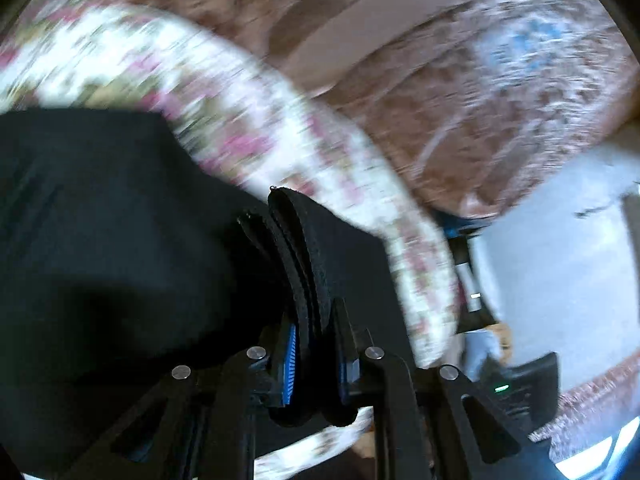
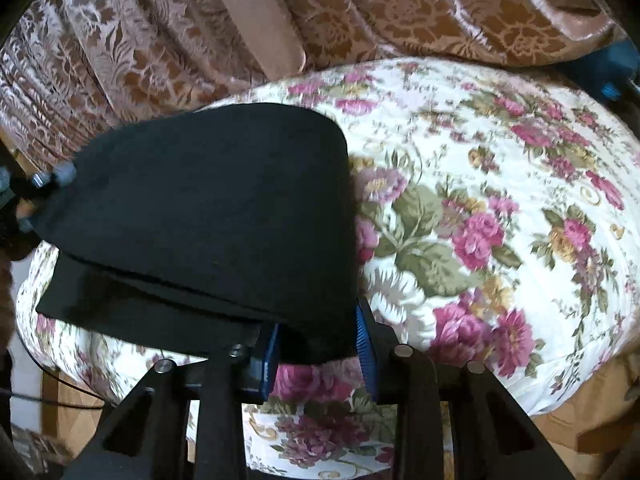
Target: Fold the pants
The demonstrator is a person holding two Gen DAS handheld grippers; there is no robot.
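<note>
The black pants (image 2: pixel 208 200) lie folded in several layers on a floral bedspread (image 2: pixel 480 200). In the right wrist view, my right gripper (image 2: pixel 318 344) holds the near fold of the pants, the cloth filling the gap between its blue pads (image 2: pixel 270 356). In the left wrist view, which is blurred, the pants (image 1: pixel 120 220) fill the left half. My left gripper (image 1: pixel 316 320) is shut on a thick stack of their stitched edges, which stands up between the fingers. The far side of the pants is hidden behind the raised fold.
Brown patterned fabric (image 2: pixel 160 40) hangs behind the bed. The floral bedspread (image 1: pixel 240 120) curves off to the right, with pale floor (image 1: pixel 560 260) beyond its edge. A black device with a green light (image 1: pixel 504 388) sits low right. Wooden floor (image 2: pixel 60 400) shows at lower left.
</note>
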